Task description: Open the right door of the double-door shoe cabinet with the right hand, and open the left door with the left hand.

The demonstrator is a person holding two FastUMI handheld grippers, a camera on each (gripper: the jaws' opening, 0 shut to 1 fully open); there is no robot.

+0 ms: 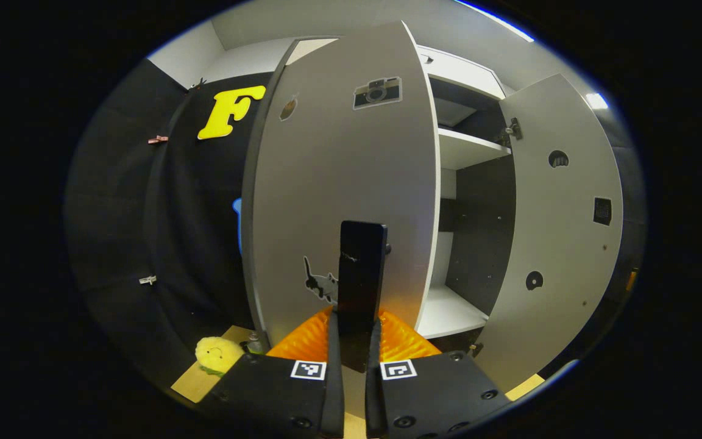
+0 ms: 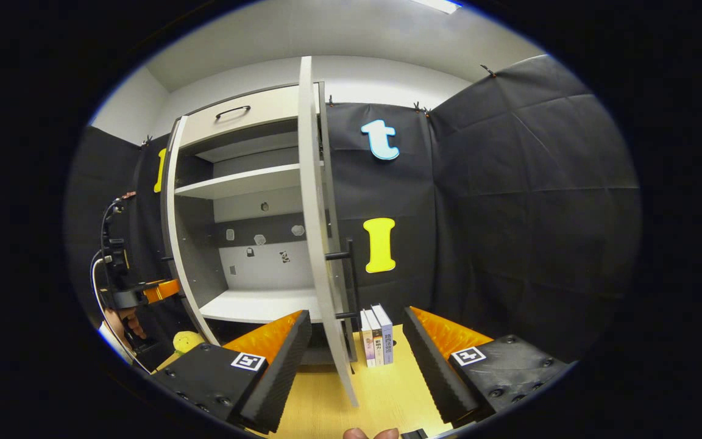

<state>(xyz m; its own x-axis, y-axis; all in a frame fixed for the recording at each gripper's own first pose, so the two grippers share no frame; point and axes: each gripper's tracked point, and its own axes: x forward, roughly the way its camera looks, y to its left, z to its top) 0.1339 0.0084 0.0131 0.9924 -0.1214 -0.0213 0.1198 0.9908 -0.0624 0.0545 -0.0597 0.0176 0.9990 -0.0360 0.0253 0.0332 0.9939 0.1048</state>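
Note:
The shoe cabinet (image 2: 247, 183) has both doors swung out. In the left gripper view the left door (image 1: 339, 183) faces me, and my left gripper (image 1: 356, 341) is shut on its black vertical handle (image 1: 360, 268), which stands up between the two fingers. The right door (image 1: 555, 231) hangs open farther right. In the right gripper view the right door (image 2: 317, 231) is edge-on, with its black handle (image 2: 351, 280) on the far side. My right gripper (image 2: 357, 317) is open, its fingers wide apart on either side of the door's lower edge and not touching it. The left gripper (image 2: 144, 294) is at the left door's edge.
Bare white shelves (image 2: 241, 181) show inside the cabinet, and a drawer (image 2: 233, 111) sits above them. Three books (image 2: 377, 335) stand on the wooden floor (image 2: 387, 390) by the right door. A yellow plush toy (image 1: 217, 353) lies at the left door's foot.

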